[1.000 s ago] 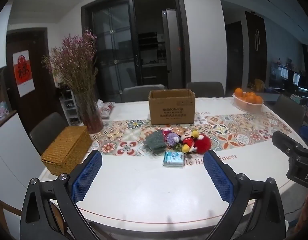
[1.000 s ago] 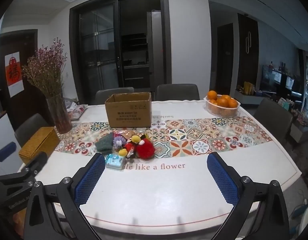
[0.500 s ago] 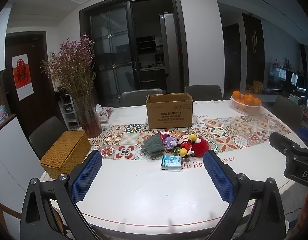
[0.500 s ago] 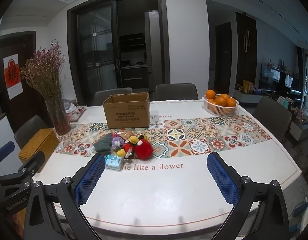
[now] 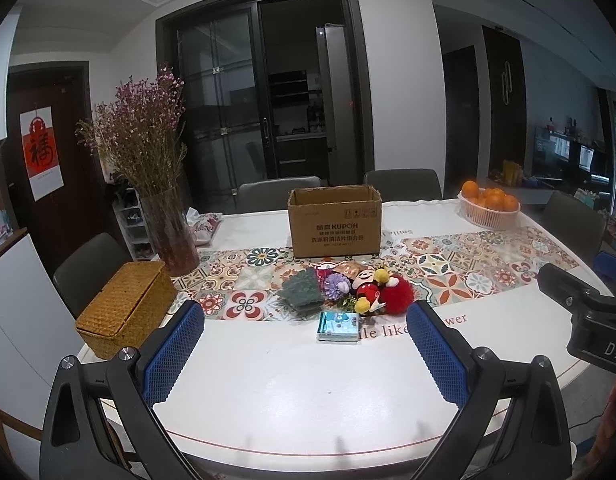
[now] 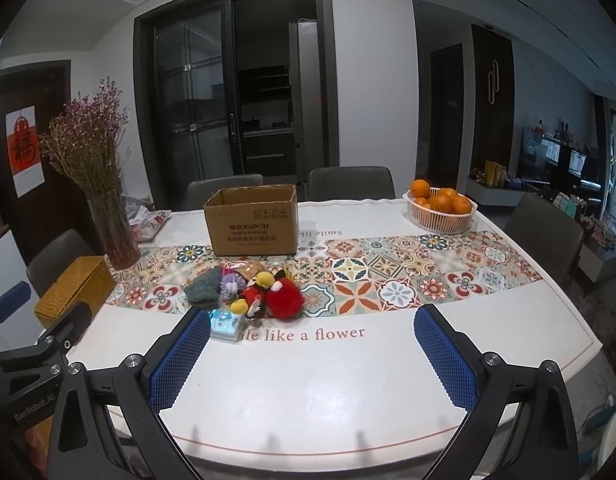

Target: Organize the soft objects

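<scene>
A heap of soft things lies mid-table on the patterned runner: a grey-green knitted cloth (image 5: 301, 290) (image 6: 203, 288), a purple fabric flower (image 5: 336, 286) (image 6: 229, 283), a red mouse plush (image 5: 368, 290) (image 6: 256, 292) and a red fluffy ball (image 5: 396, 294) (image 6: 285, 300). A small blue tissue pack (image 5: 339, 326) (image 6: 227, 325) lies in front of them. Behind stands an open cardboard box (image 5: 335, 226) (image 6: 252, 220). My left gripper (image 5: 305, 354) and right gripper (image 6: 312, 360) are both open and empty, held over the table's near edge, short of the heap.
A wicker basket (image 5: 125, 312) (image 6: 75, 290) sits at the table's left edge beside a glass vase of dried flowers (image 5: 169, 236) (image 6: 113, 232). A white basket of oranges (image 5: 490, 208) (image 6: 442, 210) stands far right. Grey chairs ring the white table (image 5: 299, 392).
Both grippers have tilted or risen slightly, so the table and heap sit lower and a bit farther in view. Nothing on the table moved; jaws stayed open.
</scene>
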Tool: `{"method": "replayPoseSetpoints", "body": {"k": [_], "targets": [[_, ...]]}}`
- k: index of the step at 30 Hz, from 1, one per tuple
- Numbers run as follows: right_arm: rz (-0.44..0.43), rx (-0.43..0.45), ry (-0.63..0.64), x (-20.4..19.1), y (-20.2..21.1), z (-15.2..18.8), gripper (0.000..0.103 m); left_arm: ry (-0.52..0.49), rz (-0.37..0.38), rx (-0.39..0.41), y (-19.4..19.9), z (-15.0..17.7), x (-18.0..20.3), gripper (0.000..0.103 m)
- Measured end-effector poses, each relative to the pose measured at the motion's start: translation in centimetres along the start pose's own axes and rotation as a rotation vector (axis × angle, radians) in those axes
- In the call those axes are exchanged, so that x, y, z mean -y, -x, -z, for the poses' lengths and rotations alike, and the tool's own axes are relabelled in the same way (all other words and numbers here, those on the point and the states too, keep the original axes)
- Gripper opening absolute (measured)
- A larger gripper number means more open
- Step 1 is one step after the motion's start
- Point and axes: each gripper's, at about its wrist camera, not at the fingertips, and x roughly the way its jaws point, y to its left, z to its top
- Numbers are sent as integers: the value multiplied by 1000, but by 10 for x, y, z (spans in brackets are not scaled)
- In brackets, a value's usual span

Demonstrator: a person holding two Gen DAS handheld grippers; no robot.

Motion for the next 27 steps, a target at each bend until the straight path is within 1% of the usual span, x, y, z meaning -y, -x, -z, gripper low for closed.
{"method": "replayPoseSetpoints", "body": {"k": [12,27], "targets": [[5,-5,-2,2,-2,0,103,-2,23,-9,-9,-2,3,103],[-7,-10,-1,0,-7,0,103,-2,29,-13,-10,0,4,103]]}}
